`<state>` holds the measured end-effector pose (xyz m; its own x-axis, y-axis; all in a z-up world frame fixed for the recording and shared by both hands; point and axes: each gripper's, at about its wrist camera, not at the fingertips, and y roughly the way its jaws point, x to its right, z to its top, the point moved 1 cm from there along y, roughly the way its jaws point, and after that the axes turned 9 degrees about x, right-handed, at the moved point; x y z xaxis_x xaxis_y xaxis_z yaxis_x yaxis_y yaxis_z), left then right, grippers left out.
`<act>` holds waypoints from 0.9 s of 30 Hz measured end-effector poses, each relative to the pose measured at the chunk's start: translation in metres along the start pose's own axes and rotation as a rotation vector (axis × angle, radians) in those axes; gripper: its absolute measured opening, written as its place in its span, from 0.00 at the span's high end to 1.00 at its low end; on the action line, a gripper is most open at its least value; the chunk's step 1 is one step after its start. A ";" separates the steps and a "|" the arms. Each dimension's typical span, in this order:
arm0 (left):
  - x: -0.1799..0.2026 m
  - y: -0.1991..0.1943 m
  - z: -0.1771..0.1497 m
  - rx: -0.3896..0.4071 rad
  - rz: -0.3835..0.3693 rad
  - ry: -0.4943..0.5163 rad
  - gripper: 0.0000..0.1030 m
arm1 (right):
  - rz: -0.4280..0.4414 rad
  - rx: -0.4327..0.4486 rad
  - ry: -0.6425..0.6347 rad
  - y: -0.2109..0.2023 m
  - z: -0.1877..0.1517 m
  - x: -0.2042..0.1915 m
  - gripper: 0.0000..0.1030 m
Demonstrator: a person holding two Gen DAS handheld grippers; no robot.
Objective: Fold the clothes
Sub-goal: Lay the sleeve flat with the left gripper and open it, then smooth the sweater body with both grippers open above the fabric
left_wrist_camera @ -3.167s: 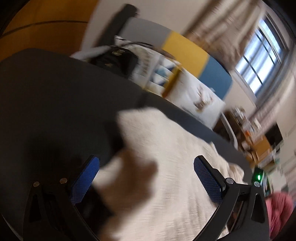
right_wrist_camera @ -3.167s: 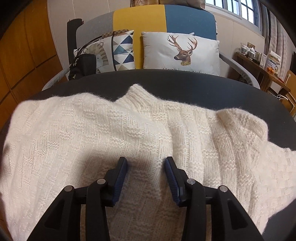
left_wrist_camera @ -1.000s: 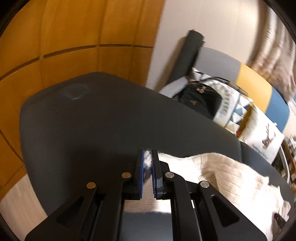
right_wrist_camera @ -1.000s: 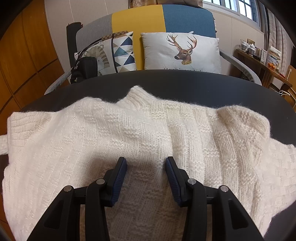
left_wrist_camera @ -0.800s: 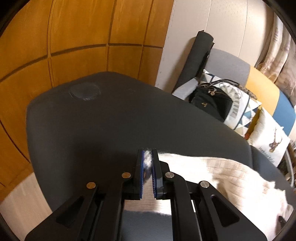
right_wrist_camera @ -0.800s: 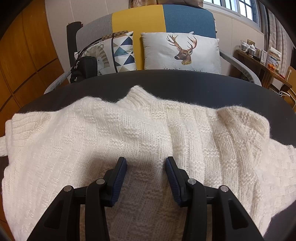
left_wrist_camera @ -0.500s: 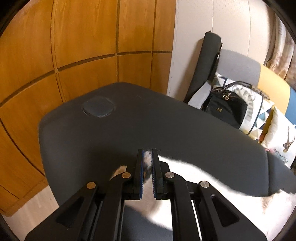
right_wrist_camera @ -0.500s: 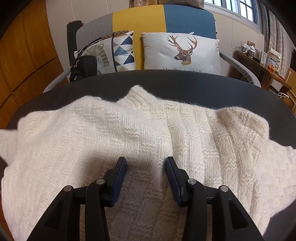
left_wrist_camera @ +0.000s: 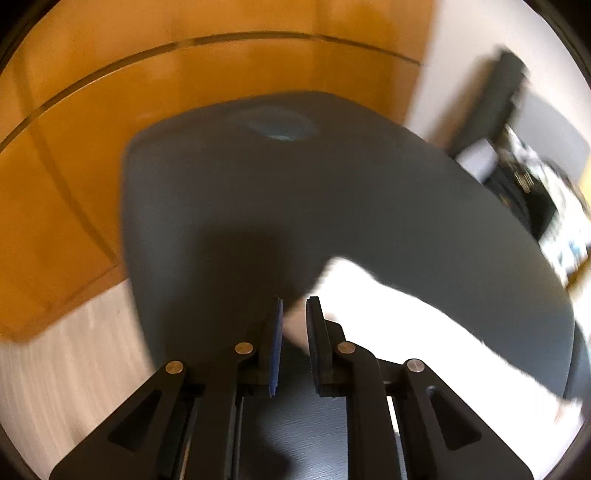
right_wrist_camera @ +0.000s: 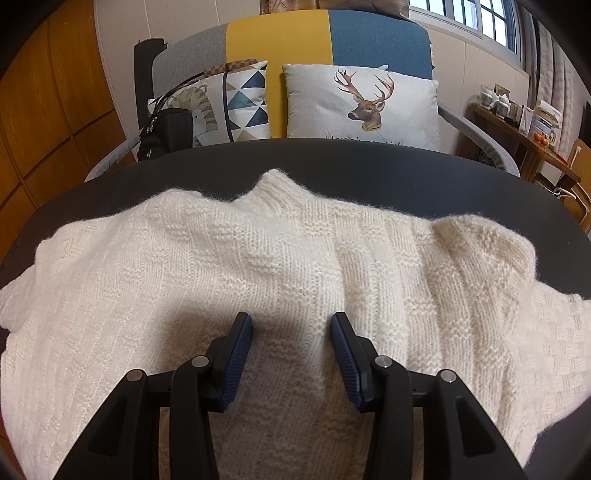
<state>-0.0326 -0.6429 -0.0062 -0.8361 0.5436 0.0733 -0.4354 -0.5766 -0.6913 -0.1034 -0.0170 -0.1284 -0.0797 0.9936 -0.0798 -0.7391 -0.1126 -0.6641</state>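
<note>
Though blur smears the sweater [left_wrist_camera: 388, 314], both hand-held grippers [left_wrist_camera: 294, 325] [right_wrist_camera: 291, 343] gape, empty.

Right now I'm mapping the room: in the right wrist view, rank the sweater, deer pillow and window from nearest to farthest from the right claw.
1. Sweater, directly under the right claw.
2. Deer pillow, on the sofa beyond the table.
3. Window, upper right, farthest.

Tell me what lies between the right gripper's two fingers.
In the right wrist view, the cream knitted sweater fills the gap of the open right gripper.
</note>
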 end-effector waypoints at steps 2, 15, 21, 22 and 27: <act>-0.008 -0.023 0.001 0.070 0.030 -0.037 0.86 | 0.002 0.001 0.002 0.000 0.000 0.000 0.56; 0.292 -0.148 -0.119 -0.003 -0.601 0.542 0.74 | 0.032 0.004 0.030 -0.001 0.000 0.008 0.55; 0.385 -0.177 -0.215 -0.046 -0.634 0.857 0.74 | 0.037 -0.006 0.017 -0.001 0.001 0.007 0.55; 0.385 -0.183 -0.223 0.007 -0.620 0.902 0.70 | 0.039 -0.011 0.008 -0.001 0.001 0.006 0.55; 0.382 -0.200 -0.245 0.179 -0.572 1.032 0.56 | 0.045 -0.051 -0.155 0.000 0.004 0.001 0.56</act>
<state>-0.1829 -0.1707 -0.0167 0.1217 0.9358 -0.3310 -0.7666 -0.1232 -0.6301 -0.1064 -0.0162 -0.1259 -0.2167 0.9762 0.0029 -0.6979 -0.1528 -0.6997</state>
